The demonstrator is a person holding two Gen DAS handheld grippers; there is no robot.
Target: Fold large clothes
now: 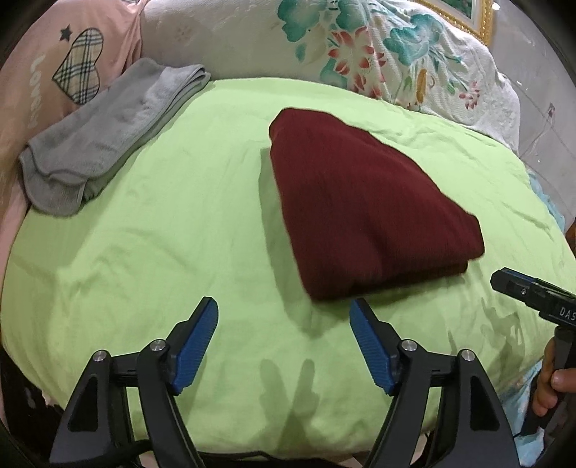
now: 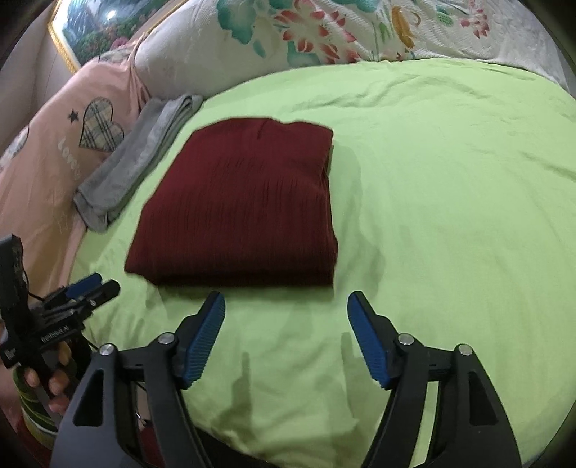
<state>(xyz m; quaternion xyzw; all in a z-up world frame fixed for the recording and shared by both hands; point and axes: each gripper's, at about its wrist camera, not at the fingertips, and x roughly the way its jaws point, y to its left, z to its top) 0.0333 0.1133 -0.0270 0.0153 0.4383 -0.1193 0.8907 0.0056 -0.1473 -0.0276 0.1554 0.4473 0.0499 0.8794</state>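
Observation:
A dark red ribbed garment (image 1: 363, 208) lies folded into a compact rectangle on the green bed sheet (image 1: 180, 216). It also shows in the right wrist view (image 2: 241, 205). My left gripper (image 1: 284, 306) is open and empty, just short of the garment's near edge. My right gripper (image 2: 286, 298) is open and empty, also just short of that near edge. The right gripper shows at the right edge of the left wrist view (image 1: 532, 291); the left gripper shows at the left of the right wrist view (image 2: 91, 284).
A folded grey garment (image 1: 104, 136) lies at the sheet's far left, by a pink pillow (image 1: 39, 79) with a plaid heart. A floral quilt (image 1: 378, 54) is bunched along the far side. A gold-framed picture (image 2: 86, 32) hangs behind.

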